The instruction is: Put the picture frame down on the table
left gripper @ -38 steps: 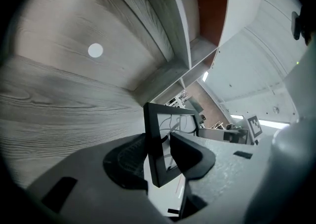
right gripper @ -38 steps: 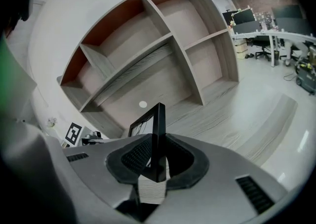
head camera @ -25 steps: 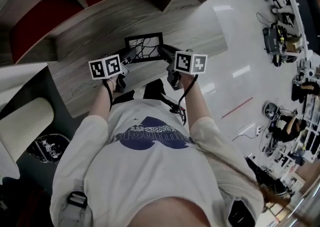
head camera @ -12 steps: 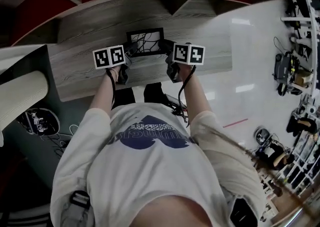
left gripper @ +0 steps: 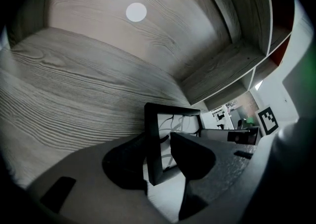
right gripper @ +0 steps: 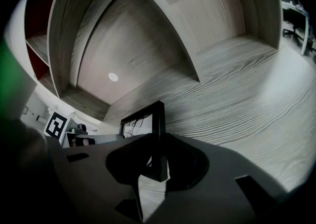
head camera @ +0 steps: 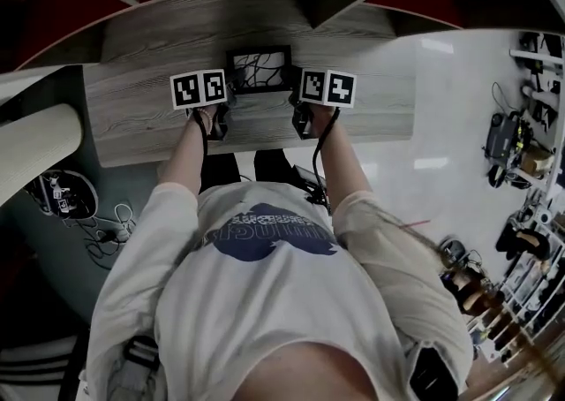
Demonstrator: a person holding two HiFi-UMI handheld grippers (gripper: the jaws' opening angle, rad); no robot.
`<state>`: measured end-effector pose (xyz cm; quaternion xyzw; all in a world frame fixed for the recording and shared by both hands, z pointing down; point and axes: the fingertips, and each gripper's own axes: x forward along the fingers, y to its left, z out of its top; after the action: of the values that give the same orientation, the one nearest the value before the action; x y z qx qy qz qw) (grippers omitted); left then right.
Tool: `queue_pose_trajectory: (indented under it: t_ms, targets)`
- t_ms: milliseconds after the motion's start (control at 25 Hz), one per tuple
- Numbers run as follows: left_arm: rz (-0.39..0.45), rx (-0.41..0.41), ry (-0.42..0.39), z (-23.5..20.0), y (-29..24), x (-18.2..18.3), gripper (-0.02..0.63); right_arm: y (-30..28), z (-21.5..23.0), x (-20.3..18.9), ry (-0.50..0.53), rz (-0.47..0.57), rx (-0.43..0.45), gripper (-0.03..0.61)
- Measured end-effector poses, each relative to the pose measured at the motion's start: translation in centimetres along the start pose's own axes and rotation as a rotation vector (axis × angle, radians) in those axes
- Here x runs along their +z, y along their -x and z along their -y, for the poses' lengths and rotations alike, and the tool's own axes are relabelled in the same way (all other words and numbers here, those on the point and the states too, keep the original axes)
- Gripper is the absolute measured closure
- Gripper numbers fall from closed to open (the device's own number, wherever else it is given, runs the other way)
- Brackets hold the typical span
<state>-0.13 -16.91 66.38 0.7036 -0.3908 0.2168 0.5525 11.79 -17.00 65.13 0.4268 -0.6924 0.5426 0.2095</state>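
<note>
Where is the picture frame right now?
Head view, top centre: the picture frame is gripped at its sides by the left gripper and the right gripper, over the far part of the wooden table.

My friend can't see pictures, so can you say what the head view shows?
From above, a person holds a black picture frame by its two sides, between the left gripper and the right gripper, over a grey wooden table.
</note>
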Motion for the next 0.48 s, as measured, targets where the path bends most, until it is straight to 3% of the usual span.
queue_pose_trajectory:
  t_ms: [480]
  targets:
    - [-0.05, 0.044, 0.013, -0.6, -1.0, 0.0, 0.477, -1.2, 1.1, 0.0, 0.009, -0.063, -0.069, 0.499]
